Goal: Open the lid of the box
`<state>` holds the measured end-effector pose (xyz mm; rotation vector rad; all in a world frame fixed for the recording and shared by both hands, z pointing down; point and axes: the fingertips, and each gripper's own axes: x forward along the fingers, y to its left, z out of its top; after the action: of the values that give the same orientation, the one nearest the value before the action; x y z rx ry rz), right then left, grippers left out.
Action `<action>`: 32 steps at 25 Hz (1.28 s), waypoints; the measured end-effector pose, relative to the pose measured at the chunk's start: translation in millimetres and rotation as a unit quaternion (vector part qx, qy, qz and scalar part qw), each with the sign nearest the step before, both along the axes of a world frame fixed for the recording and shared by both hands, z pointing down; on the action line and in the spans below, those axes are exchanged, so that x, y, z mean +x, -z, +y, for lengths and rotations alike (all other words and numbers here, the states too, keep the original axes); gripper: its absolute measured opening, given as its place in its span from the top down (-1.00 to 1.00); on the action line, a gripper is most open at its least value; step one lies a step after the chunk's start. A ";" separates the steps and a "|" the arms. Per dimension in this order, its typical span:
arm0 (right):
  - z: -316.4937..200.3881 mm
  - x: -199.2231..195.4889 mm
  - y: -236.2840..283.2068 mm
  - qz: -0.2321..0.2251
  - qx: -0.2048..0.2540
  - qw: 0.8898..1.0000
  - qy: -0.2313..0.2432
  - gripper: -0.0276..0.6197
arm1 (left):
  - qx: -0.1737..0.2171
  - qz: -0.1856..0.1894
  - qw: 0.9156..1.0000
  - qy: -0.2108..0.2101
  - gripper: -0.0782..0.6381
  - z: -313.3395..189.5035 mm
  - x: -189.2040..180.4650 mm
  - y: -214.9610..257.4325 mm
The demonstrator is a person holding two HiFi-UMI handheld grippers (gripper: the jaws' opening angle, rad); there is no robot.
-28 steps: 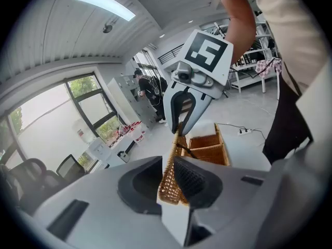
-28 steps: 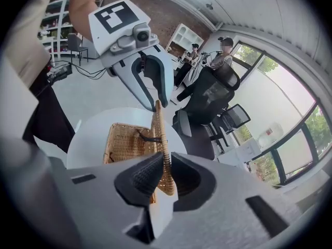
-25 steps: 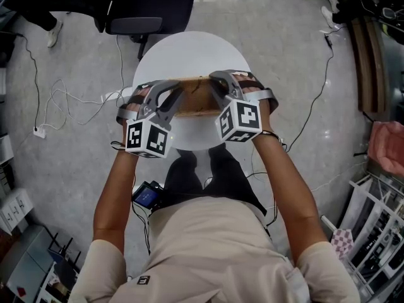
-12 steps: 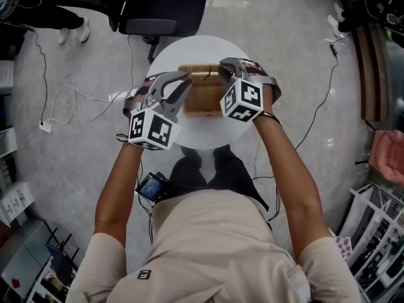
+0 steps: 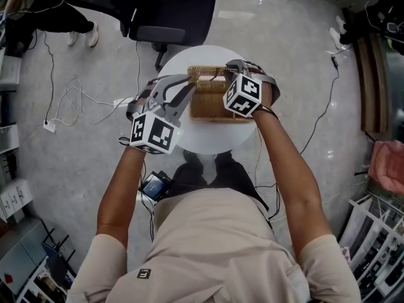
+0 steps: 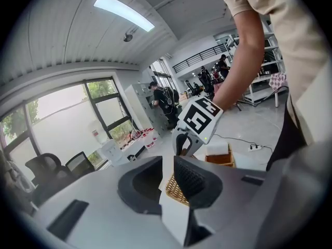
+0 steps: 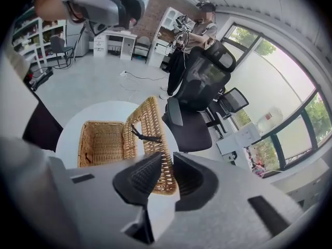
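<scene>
On desk (image 5: 208,137) | box (image 7: 101,141) lid (image 7: 151,119) up, long edge spanning both hands | left hand-held gripper (image 6: 167,178) clamps it | right hand-held gripper (image 7: 167,173) jaws just opening, lid between

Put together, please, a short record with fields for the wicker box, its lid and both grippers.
wicker box: on the round white table
lid: open, raised and tilted away from the box, dark strap on its inner face
right gripper: lid's near edge between its jaws, which have just been opening
left gripper: jaws nearly closed, up above the lid, apparently off it
beyond: black office chair
</scene>
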<state>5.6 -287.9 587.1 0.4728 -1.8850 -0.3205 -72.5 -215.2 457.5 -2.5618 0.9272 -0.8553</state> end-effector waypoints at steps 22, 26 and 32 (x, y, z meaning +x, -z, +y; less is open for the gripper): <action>-29.6 -10.0 10.4 -0.013 -0.061 0.996 -0.058 0.65 | 0.016 0.042 0.999 0.024 0.60 8.5 -10.8 85.4; -30.1 -8.1 27.8 -0.022 -0.045 0.997 -0.060 0.66 | 0.024 0.051 0.998 0.022 0.60 8.3 -9.4 105.4; -37.1 -4.6 78.0 -0.056 -0.004 0.996 -0.070 0.67 | 0.036 0.070 0.997 0.024 0.60 7.3 -9.2 137.4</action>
<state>1.0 -325.0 509.1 0.6242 -1.9501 -0.1960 -81.6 -207.9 320.1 -2.5734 1.0449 -0.6484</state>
